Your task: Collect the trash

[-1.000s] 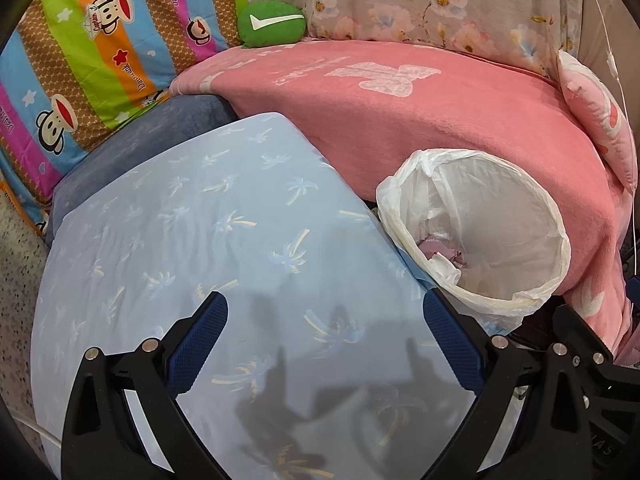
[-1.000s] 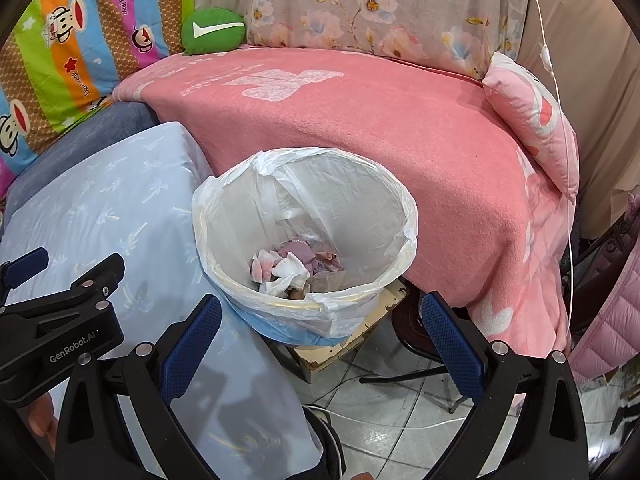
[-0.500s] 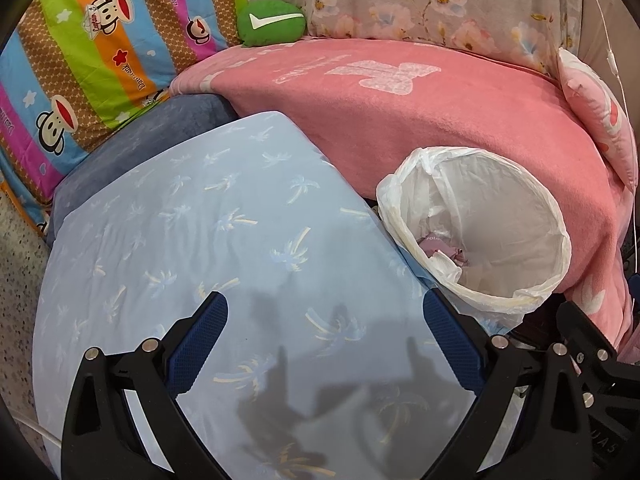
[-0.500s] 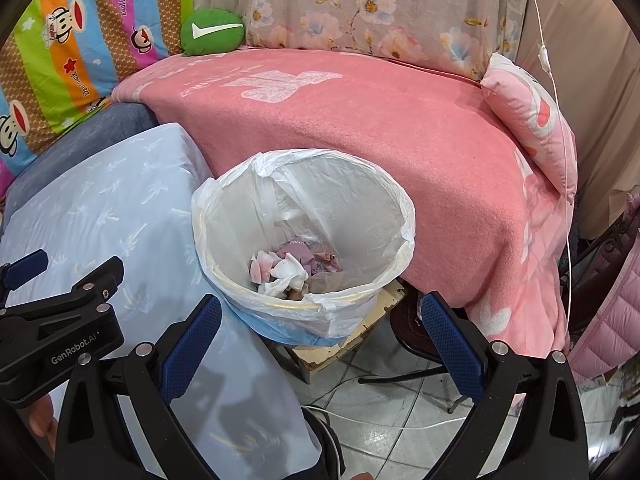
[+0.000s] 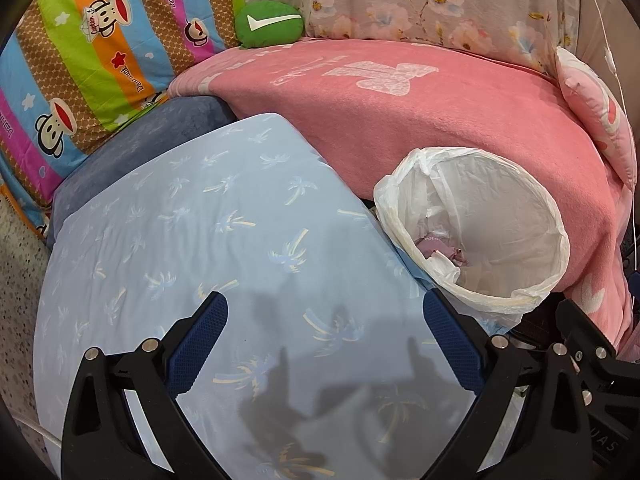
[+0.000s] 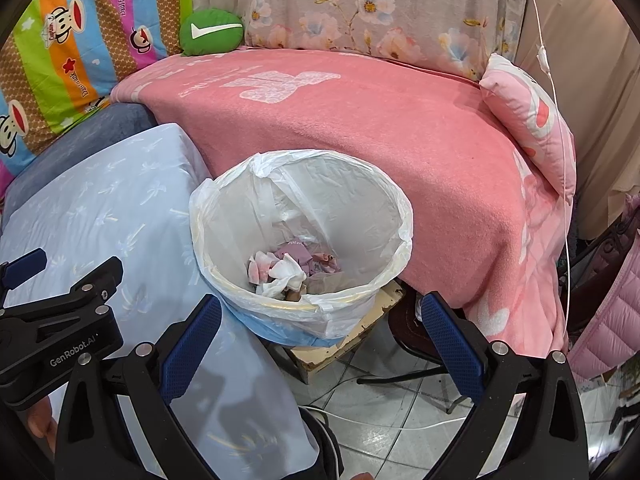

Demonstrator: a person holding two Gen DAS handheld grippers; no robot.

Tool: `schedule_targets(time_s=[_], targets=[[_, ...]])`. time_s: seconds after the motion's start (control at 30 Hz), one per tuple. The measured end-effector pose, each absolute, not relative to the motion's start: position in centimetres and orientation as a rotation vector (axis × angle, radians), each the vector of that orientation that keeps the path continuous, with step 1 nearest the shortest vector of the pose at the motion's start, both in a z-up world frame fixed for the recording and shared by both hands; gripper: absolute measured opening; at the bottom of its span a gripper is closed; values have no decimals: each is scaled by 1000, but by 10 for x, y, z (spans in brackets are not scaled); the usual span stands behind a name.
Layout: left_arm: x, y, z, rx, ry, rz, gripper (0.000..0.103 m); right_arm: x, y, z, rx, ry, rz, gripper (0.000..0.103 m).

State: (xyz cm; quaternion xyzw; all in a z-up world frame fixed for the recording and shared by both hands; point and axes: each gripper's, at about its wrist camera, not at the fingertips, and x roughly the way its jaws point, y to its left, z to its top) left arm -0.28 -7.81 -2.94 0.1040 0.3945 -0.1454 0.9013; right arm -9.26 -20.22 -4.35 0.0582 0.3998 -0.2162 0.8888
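A round bin lined with a white plastic bag [image 6: 396, 216] stands between the blue table and the pink bed; it also shows in the left wrist view [image 5: 516, 208]. Crumpled pink and white paper trash [image 6: 288, 268] lies at its bottom, partly seen in the left wrist view [image 5: 440, 250]. My right gripper [image 6: 320, 336] is open and empty, held just in front of the bin's near rim. My left gripper [image 5: 324, 340] is open and empty over the light-blue palm-print cloth [image 5: 200, 240]. No loose trash shows on the cloth.
A pink blanket covers the bed [image 6: 360, 120] behind the bin, with a pink pillow [image 6: 528, 112] at right, a green cushion [image 6: 210, 32] and a striped monkey-print pillow [image 5: 80, 60] at the back. A white cable [image 6: 380, 424] and chair legs lie on the tiled floor.
Almost nothing differs: both views have drifted very slightly, and both grippers stay open and empty.
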Motion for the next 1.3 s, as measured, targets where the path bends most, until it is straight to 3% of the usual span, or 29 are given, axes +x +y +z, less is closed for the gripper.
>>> schedule_targets(time_s=[1.3], targets=[[-4, -75, -32, 214, 825, -301, 94, -92, -202, -44, 121, 831, -450, 98]])
